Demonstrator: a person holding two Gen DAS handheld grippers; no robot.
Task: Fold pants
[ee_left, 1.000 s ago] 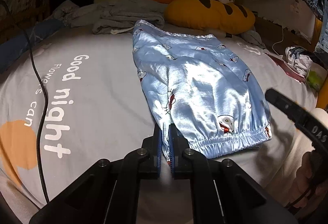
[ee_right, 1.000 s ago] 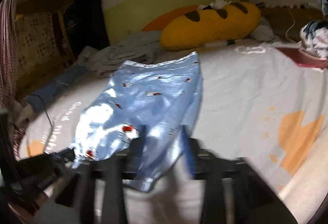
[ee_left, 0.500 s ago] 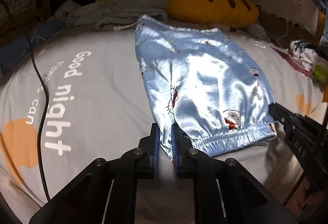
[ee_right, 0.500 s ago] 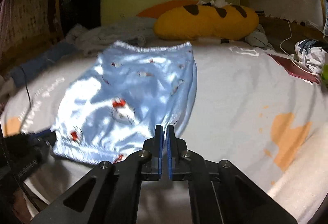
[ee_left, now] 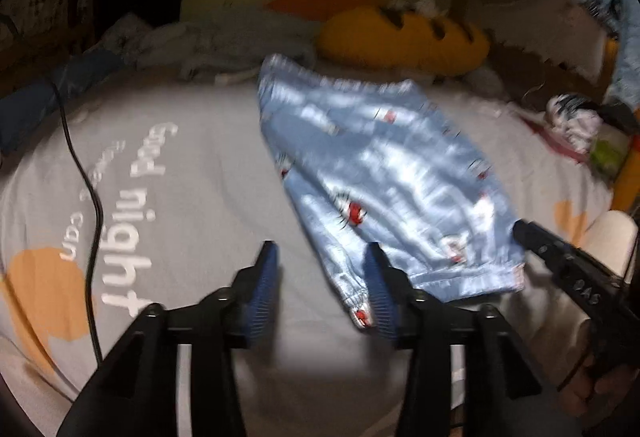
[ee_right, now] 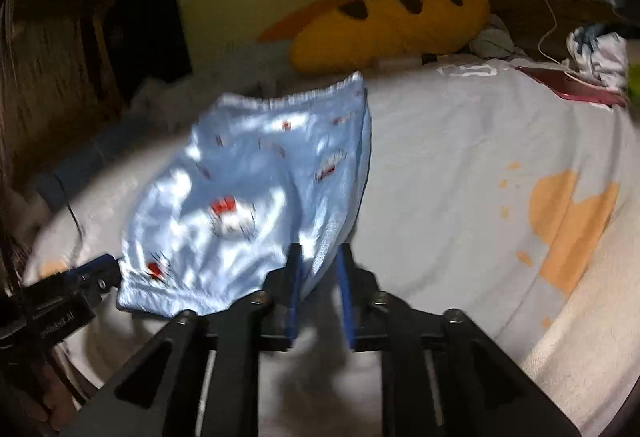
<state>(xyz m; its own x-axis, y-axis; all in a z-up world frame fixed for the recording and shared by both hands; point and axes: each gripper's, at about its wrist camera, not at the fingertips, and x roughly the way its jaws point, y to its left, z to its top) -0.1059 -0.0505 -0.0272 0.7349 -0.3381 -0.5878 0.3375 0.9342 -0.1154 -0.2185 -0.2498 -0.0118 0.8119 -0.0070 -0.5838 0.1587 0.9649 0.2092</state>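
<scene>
Light blue satin pants [ee_left: 384,173] with a cartoon print lie folded on the grey bedsheet [ee_left: 192,205], elastic cuffs nearest me. My left gripper [ee_left: 322,289] has its jaws opening wide; the cuff corner [ee_left: 356,305] lies loose between them, close to the right pad. In the right wrist view the pants [ee_right: 248,205] spread to the left, and my right gripper [ee_right: 320,289] is opening with the pants' right edge in the gap, the pads off the cloth. Each gripper shows in the other's view: right [ee_left: 560,257], left [ee_right: 80,285].
A yellow bread-shaped pillow [ee_left: 404,37] and a heap of grey clothes [ee_left: 208,41] lie at the head of the bed. A black cable [ee_left: 84,173] runs down the left of the sheet. Crumpled cloth [ee_right: 596,53] and a red flat item [ee_right: 568,85] sit far right.
Both grippers were shut on the pants' near corners half a second ago; now both have opened and let the cloth go. The pants lie slightly further left and flatter.
</scene>
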